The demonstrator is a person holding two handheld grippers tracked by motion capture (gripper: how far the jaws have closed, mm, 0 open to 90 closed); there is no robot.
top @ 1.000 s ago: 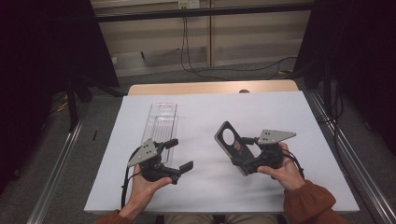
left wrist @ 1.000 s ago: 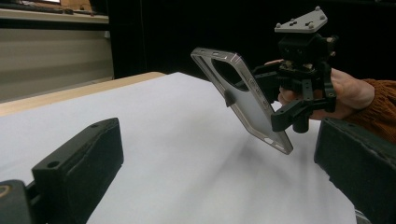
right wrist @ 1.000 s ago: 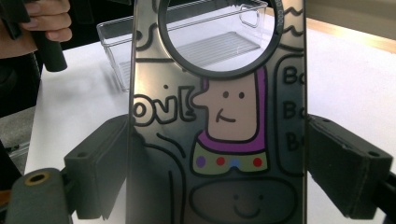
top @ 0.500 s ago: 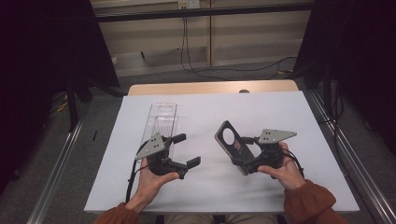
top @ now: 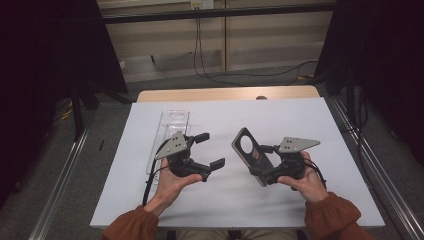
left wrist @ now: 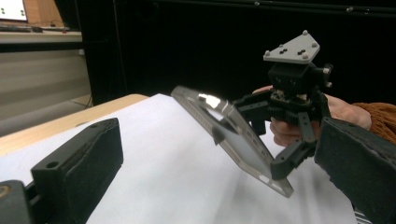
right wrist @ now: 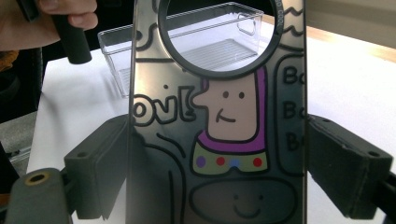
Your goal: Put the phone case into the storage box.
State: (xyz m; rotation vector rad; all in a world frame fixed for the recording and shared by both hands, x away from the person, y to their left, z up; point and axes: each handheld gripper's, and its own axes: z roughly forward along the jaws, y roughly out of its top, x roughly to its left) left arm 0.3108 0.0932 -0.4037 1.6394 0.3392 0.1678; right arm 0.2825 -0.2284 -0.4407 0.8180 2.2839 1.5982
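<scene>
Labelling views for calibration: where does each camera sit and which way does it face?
High view: above the person's side, looking forward and down on the table; forearms, both hands, left gripper, right gripper.
Left gripper view: rides the left gripper, looks across at the right hand holding the phone case; own jaws open.
Right gripper view: rides the right gripper, faces the case and clear bin; left-hand fingers at top left.
Shared: all three show the case.
</scene>
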